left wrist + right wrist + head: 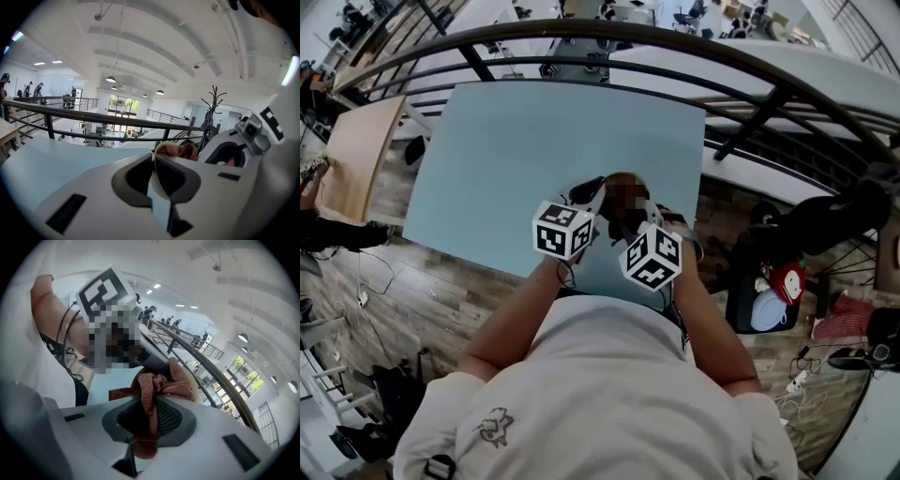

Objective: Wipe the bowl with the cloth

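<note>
In the left gripper view my left gripper (153, 161) is shut on the thin cream rim of the bowl (161, 146), which it holds up above the table. The red-brown cloth (182, 151) lies bunched in the bowl. In the right gripper view my right gripper (149, 401) is shut on the cloth (159, 385) and presses it into the tan bowl (191, 379). In the head view both grippers, left (592, 193) and right (649, 216), meet over the near edge of the light blue table (534, 141). A mosaic patch hides most of the bowl there.
A dark metal railing (675, 47) curves behind the table, with a drop to a lower floor beyond. A wooden table (356, 159) stands at the left. Bags and cables (778, 291) lie on the wooden floor at the right.
</note>
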A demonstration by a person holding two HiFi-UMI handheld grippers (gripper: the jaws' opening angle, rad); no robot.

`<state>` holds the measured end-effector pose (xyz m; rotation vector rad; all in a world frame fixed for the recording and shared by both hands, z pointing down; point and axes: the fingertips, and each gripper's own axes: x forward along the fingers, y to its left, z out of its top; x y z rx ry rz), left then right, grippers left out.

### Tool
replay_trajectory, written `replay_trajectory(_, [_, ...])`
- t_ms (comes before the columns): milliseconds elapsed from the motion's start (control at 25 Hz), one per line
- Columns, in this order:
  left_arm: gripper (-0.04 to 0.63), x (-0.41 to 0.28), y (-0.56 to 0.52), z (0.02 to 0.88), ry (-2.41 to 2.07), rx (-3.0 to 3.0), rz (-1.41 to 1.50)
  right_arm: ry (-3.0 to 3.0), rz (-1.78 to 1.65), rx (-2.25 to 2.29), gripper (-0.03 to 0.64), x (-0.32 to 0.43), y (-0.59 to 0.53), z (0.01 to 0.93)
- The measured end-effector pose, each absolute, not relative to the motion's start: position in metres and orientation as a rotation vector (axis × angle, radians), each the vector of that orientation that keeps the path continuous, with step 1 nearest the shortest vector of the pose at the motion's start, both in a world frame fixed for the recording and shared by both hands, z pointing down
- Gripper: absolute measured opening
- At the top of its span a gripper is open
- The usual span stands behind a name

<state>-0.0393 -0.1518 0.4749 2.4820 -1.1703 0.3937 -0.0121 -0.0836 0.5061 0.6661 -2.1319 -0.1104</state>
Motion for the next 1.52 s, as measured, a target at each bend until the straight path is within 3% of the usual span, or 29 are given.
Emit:
replay_trajectory(800, [0.023,-0.092,-0.176,0.492,-1.221,2.3,0.305,-2.134,-0.324,0.982,0.074,0.069,-0.084,0.392])
replay_trajectory(1280, [0.023,-0.058,-0.154,0.475,-0.602,1.856,-0.344,-2.34,-0.294,0.995,0.074,0.069,-0.09,0.365])
replay_trajectory(1520, [0.023,-0.041,-0.139,0.464,-0.471,1.765,-0.42,-2.449,-0.223,0.904,0.074,0.045,-0.086,0.371])
